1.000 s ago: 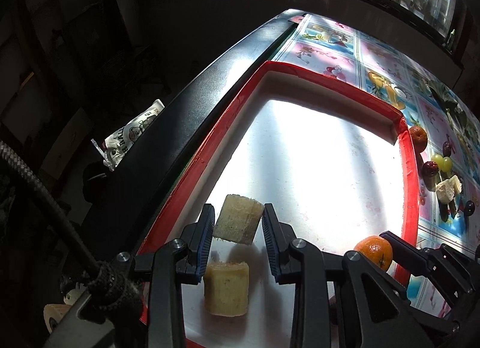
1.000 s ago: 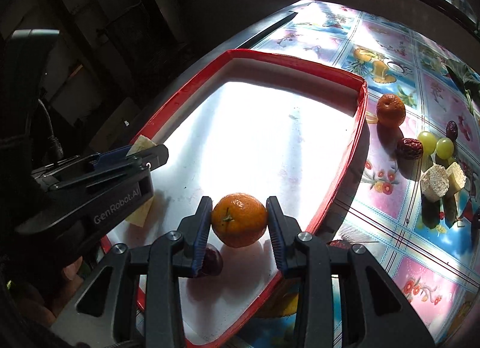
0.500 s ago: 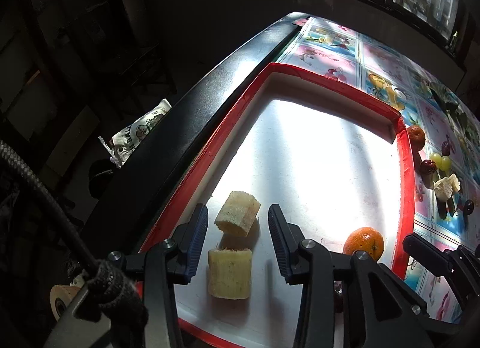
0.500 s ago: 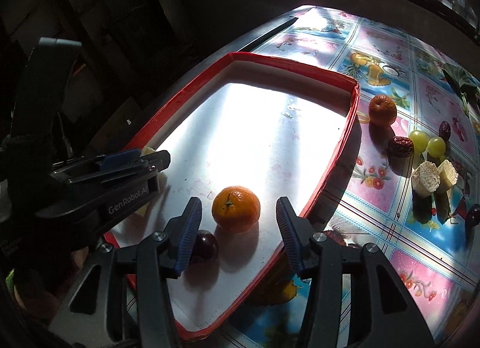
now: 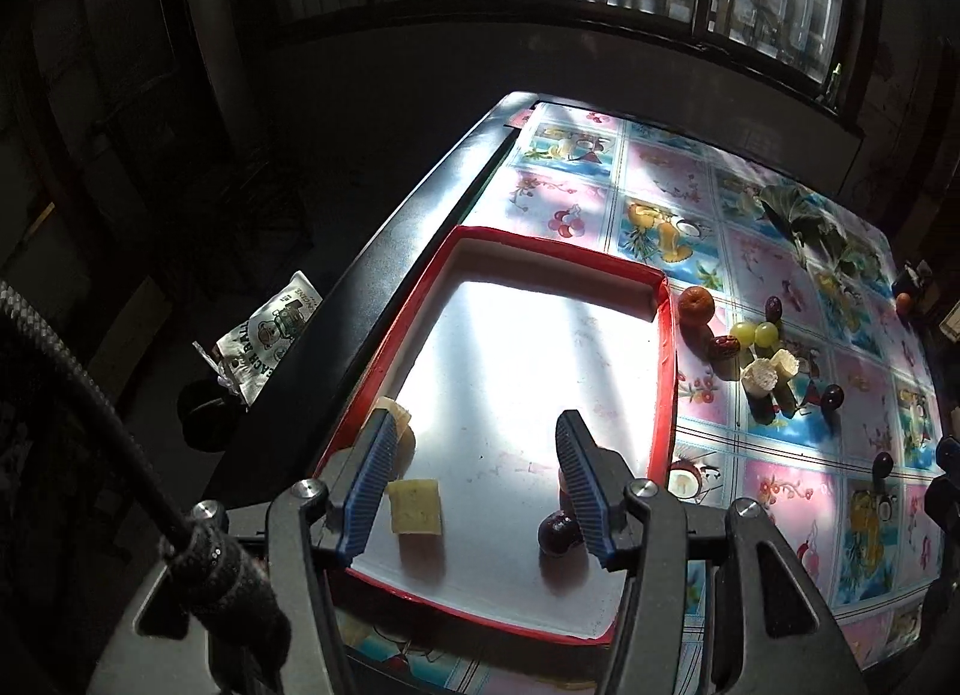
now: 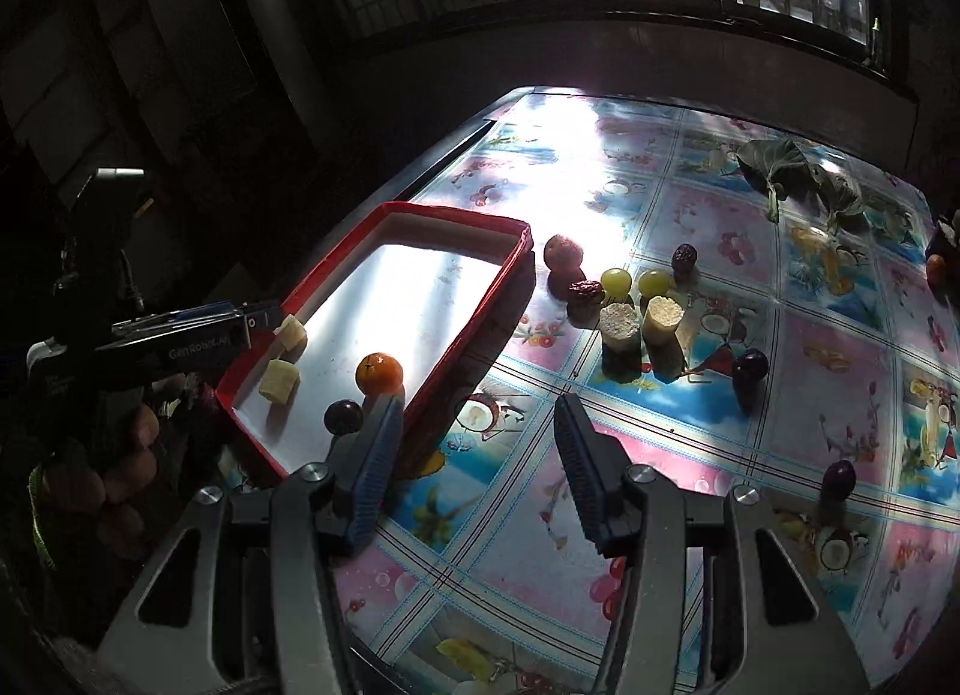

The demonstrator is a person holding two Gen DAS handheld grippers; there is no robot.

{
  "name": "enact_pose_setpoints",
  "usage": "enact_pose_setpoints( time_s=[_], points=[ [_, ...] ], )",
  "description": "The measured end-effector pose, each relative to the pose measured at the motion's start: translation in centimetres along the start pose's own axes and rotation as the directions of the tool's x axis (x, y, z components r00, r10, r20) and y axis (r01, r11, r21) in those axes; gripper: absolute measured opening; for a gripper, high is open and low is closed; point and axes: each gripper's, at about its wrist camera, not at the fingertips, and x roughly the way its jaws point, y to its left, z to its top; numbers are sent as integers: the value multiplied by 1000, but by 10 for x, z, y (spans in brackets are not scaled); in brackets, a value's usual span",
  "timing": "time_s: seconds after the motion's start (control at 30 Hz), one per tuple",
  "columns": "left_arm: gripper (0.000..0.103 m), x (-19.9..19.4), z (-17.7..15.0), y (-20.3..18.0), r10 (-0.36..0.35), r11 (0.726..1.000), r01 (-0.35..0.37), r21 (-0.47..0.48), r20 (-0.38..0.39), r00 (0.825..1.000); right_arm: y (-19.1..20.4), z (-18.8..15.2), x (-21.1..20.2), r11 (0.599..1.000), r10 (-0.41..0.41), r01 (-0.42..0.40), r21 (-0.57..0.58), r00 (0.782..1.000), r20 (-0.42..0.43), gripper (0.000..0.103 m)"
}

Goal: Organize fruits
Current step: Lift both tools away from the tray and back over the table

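A red-rimmed white tray (image 5: 665, 347) (image 6: 474, 323) lies on the table's left side. In it are two pale banana pieces (image 5: 414, 506) (image 6: 279, 380), an orange (image 6: 378, 372) and a dark plum (image 5: 555, 533) (image 6: 343, 417). My left gripper (image 5: 477, 491) is open and empty above the tray's near end. My right gripper (image 6: 474, 467) is open and empty over the tablecloth, right of the tray. Outside the tray lie an orange (image 5: 696, 304) (image 6: 563, 254), green grapes (image 5: 755, 333) (image 6: 636, 280), red dates (image 6: 585, 292), two banana pieces (image 6: 641, 317) and dark plums (image 6: 750, 366).
A fruit-patterned tablecloth (image 6: 780, 425) covers the table. Green leaves (image 6: 798, 173) lie at the far side. The table's dark left edge (image 5: 384, 251) drops off to a floor with a printed bag (image 5: 264, 335). The left gripper's body (image 6: 168, 335) shows beside the tray.
Both grippers opened and let go: the banana piece and the orange now rest in the tray. Both grippers drew back and up; the right one moved right, over the tablecloth.
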Motion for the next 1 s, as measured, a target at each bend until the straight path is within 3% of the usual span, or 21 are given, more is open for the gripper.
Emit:
enact_pose_setpoints(
  time_s=[0.1, 0.17, 0.23, 0.37, 0.5, 0.53, 0.57, 0.6, 0.67, 0.73, 0.83, 0.93, 1.0],
  points=[
    [55, -47, 19, -6, -30, 997, 25, 70, 71, 997, -12, 19, -84, 993, -98, 103, -56, 991, 97, 54],
    [55, -79, 33, -11, -53, 992, 38, 120, 120, 991, -15, 35, -147, 968, -213, 233, -92, 959, 185, 56],
    [55, -113, 45, -16, -70, 985, 41, 169, 168, 983, -16, 52, -209, 931, -311, 349, -106, 911, 271, 59],
    [55, -169, 62, -31, -95, 964, 26, 266, 247, 964, -9, 87, -318, 844, -451, 529, -87, 788, 419, 60],
    [60, -207, 72, -53, -111, 932, 7, 363, 267, 957, 8, 129, -407, 718, -580, 695, -36, 627, 520, 65],
    [63, -213, 73, -59, -120, 923, 8, 386, 267, 956, 11, 141, -429, 700, -601, 714, -7, 594, 535, 67],
    [66, -217, 74, -65, -130, 913, 10, 407, 269, 954, 14, 152, -450, 697, -607, 717, 19, 576, 548, 69],
    [75, -218, 73, -72, -132, 908, 5, 419, 275, 952, 14, 159, -463, 711, -598, 703, 30, 581, 552, 74],
    [80, -213, 67, -84, -142, 899, 6, 437, 280, 949, 11, 164, -464, 767, -550, 642, 5, 652, 522, 81],
    [80, -198, 56, -95, -173, 897, 43, 441, 258, 951, 7, 149, -442, 813, -493, 582, -15, 701, 516, 81],
    [80, -163, 37, -110, -220, 896, 119, 427, 197, 955, -7, 100, -377, 887, -379, 458, -54, 791, 481, 81],
    [80, -122, 17, -120, -230, 912, 151, 381, 173, 958, -38, 52, -288, 974, -203, 227, -19, 903, 379, 81],
    [80, -95, 4, -125, -237, 922, 173, 348, 151, 960, -64, 23, -222, 992, -124, 105, 75, 943, 310, 81]
  ],
)
